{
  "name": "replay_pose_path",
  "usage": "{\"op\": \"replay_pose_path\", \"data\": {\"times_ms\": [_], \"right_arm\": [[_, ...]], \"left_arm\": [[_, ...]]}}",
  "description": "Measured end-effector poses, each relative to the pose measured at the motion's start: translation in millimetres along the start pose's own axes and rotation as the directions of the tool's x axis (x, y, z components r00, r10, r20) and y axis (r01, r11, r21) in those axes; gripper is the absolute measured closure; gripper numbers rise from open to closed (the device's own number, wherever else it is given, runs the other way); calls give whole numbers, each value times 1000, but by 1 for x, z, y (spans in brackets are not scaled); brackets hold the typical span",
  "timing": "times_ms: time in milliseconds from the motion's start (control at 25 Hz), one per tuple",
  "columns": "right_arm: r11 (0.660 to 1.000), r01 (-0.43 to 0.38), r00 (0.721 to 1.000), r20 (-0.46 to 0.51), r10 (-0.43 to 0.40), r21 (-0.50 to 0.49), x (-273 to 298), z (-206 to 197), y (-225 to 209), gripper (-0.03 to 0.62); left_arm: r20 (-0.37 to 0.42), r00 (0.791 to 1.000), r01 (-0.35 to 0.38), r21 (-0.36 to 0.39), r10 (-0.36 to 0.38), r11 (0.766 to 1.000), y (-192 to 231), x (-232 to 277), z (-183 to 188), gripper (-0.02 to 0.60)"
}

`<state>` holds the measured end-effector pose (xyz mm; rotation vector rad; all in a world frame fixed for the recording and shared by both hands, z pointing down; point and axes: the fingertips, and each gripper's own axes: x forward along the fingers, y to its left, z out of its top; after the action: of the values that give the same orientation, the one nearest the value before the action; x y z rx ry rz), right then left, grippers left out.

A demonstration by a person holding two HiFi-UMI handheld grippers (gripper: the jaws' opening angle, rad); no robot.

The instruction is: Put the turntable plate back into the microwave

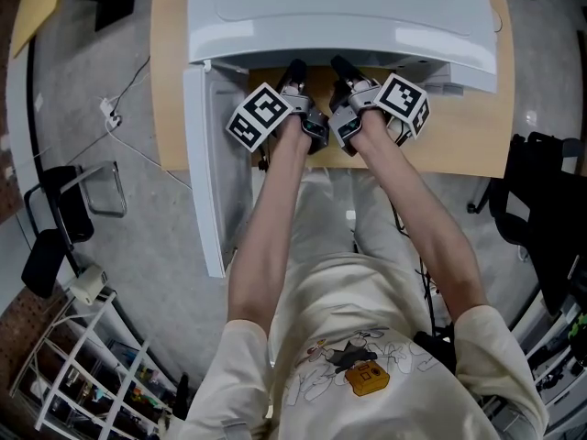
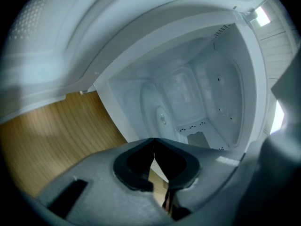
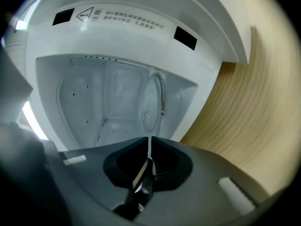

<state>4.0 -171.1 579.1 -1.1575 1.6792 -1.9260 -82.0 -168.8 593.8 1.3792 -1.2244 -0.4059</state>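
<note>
The white microwave (image 1: 339,7) stands on the wooden desk (image 1: 459,145), its door (image 1: 206,172) swung out past the desk's near edge. The glass turntable plate (image 3: 151,98) lies on the cavity floor. At the cavity mouth, the left gripper (image 2: 153,141) has its jaws closed tip to tip on nothing, and the right gripper (image 3: 149,142) is narrowed to a hairline slit, also empty.

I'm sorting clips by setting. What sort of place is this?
Probably a lab or workroom, not a kitchen: the microwave sits on a wooden table, with cables on the grey floor and a white wire rack nearby.
</note>
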Motion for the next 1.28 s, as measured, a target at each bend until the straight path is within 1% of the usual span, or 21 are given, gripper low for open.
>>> {"op": "replay_pose_path", "data": {"times_ms": [160, 200, 280, 360, 480, 640, 680, 800, 840, 880, 920, 1000, 1200, 1280], "right_arm": [[1000, -7, 999, -37, 6, -5, 1, -10, -2, 565], [1000, -10, 999, -40, 10, -13, 1, -10, -2, 553], [1000, -13, 999, -35, 12, -19, 3, -7, -3, 532], [1000, -11, 1000, -26, 11, 3, 6, -3, -6, 528], [997, 36, 999, -5, -36, 63, 9, -5, -13, 528], [978, 117, 992, 21, -122, 170, 12, -12, -18, 523], [976, 124, 991, 23, -130, 178, 13, -12, -18, 522], [971, 128, 991, 24, -135, 200, 19, -9, -16, 550], [967, 136, 989, 21, -144, 214, 20, -8, -16, 544], [964, 150, 987, 16, -157, 220, 21, -7, -17, 559], [962, 164, 985, 14, -171, 218, 21, -7, -17, 559], [962, 176, 982, 38, -187, 208, 19, -3, -18, 562], [973, 129, 976, 146, -159, 193, 13, 9, -15, 562], [974, 126, 971, 177, -160, 187, 13, 18, -16, 560]], "left_arm": [[0, 1000, 4, -10, -4, 1000, 0, -3, 2, 586], [1, 1000, 11, -13, -11, 1000, -1, -4, 1, 586], [1, 1000, 12, -1, -12, 1000, -2, -4, -1, 586], [-3, 1000, 0, 20, 0, 1000, -1, -3, -5, 586], [-14, 1000, -4, 46, 5, 999, 0, -10, -9, 584], [-33, 999, 5, 82, -2, 997, -8, -28, -8, 584], [-37, 999, 7, 85, -4, 996, -9, -30, -10, 584], [-45, 999, 11, 80, -7, 997, -9, -34, -14, 584], [-47, 999, 11, 78, -7, 997, -8, -35, -14, 584], [-48, 999, 10, 77, -7, 997, -7, -37, -15, 584], [-48, 999, 10, 76, -6, 997, -6, -39, -15, 584], [-48, 999, 10, 75, -7, 997, -5, -41, -14, 584], [-50, 999, 16, 75, -12, 997, -6, -43, -9, 584], [-49, 999, 19, 77, -15, 997, -7, -43, -6, 584]]}}
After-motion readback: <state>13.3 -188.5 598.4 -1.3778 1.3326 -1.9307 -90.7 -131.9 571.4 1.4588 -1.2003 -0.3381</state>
